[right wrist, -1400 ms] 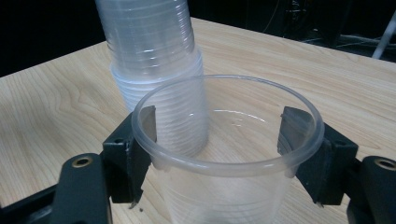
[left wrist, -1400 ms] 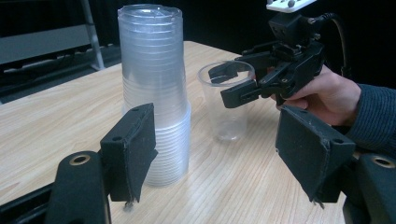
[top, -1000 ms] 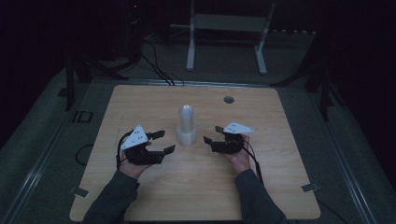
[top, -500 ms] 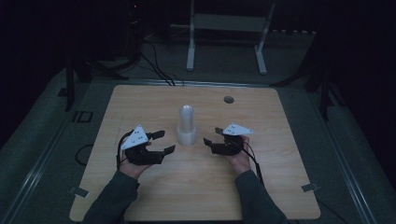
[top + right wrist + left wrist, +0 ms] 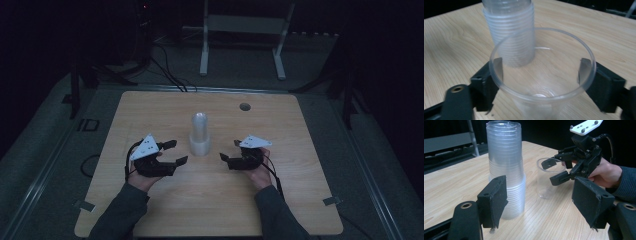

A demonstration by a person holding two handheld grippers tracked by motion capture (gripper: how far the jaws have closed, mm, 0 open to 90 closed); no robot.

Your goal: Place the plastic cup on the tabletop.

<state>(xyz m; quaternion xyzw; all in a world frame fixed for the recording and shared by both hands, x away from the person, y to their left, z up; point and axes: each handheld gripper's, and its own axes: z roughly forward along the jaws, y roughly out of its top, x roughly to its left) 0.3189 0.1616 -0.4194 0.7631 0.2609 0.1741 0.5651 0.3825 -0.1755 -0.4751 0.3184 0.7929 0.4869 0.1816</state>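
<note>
Right gripper at 4 o'clock of table, jaws just opened, flanking single clear cup w/o pressing — cup stands free on wood. Left gripper at 8 o'clock, parted wide, nothing held, facing cup stack at centre. Risk: a jaw catching the rim on withdrawal — light cup tips or skids into stack. Cup upright, mouth up, long axis vertical, just beside stack.

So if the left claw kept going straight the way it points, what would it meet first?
Probably the tall stack of clear plastic cups, just ahead between its open jaws; the single clear cup stands farther off, though depth is uncertain.
</note>
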